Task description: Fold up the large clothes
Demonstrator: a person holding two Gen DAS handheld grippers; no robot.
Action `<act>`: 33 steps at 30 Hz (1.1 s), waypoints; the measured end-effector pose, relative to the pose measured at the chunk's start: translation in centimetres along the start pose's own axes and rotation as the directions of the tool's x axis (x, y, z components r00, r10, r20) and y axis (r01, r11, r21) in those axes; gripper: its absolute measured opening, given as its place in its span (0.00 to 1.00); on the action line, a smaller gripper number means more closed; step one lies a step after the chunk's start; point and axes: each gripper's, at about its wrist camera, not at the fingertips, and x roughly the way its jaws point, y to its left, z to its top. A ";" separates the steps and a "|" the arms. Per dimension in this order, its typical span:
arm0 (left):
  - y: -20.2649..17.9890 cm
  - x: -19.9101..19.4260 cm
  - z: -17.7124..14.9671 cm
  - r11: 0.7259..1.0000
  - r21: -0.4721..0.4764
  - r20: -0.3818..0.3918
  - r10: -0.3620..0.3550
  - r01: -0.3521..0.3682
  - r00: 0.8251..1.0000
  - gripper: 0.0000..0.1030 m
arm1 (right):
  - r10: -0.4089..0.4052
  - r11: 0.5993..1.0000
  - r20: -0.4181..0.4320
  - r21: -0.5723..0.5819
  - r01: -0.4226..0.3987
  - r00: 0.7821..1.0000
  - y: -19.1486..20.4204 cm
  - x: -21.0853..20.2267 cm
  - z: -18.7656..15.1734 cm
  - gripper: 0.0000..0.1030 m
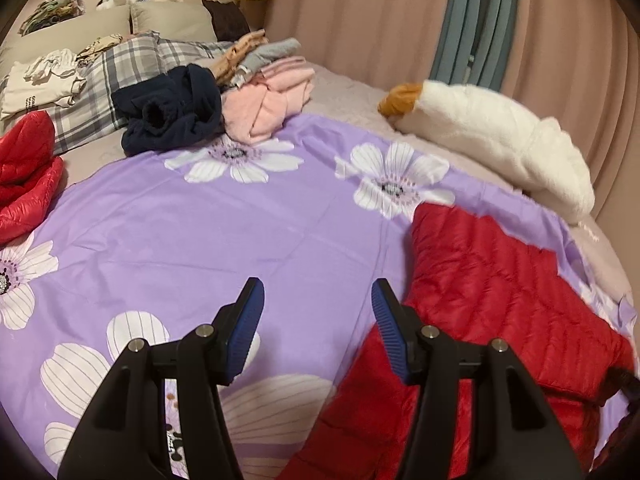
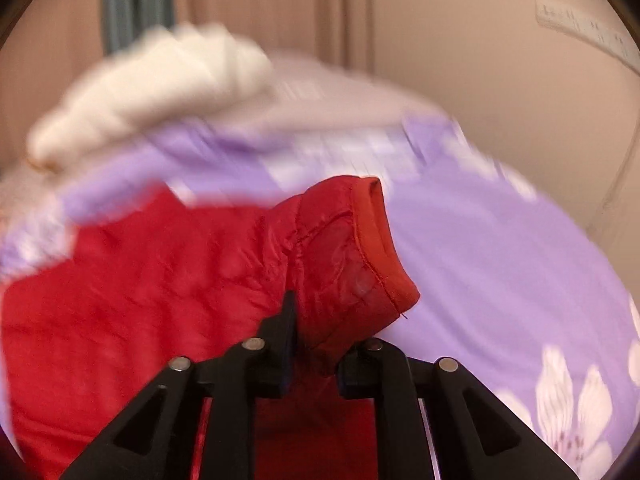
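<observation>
A bed [image 1: 352, 76] fills the left wrist view, and over most of it lies a purple sheet [image 1: 200, 232] printed with large white flowers. On the sheet's right side lies the red jacket [image 1: 480, 280], quilted and spread flat, running from the middle right down to the near edge. A second red garment [image 1: 24, 176] is bunched at the far left edge of the sheet. Along the far right of the bed rests a white plush [image 1: 500, 140] with an orange end. At the far side of the sheet sits a heap of clothes: a navy piece [image 1: 172, 116], a pink piece [image 1: 268, 100] and a plaid one [image 1: 120, 76] behind them, with pillows [image 1: 172, 20] farther back.

The left claw [image 1: 318, 316] hangs over bare sheet just left of the jacket's edge, its blue-padded jaws standing apart with nothing between them; the right-hand finger overlaps the red fabric in the picture, though contact cannot be told.

In the blurred right wrist view, the right claw [image 2: 316, 332] is pinched narrow on the jacket's sleeve [image 2: 344, 248], just behind the cuff [image 2: 384, 240], which sticks up and away beyond the fingertips.
</observation>
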 end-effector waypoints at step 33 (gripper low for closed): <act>-11.5 10.4 -1.6 0.980 0.165 -0.189 -0.081 0.112 0.979 0.38 | 0.103 0.978 0.006 -0.180 -0.100 0.995 5.8 2.2 -1.1 0.15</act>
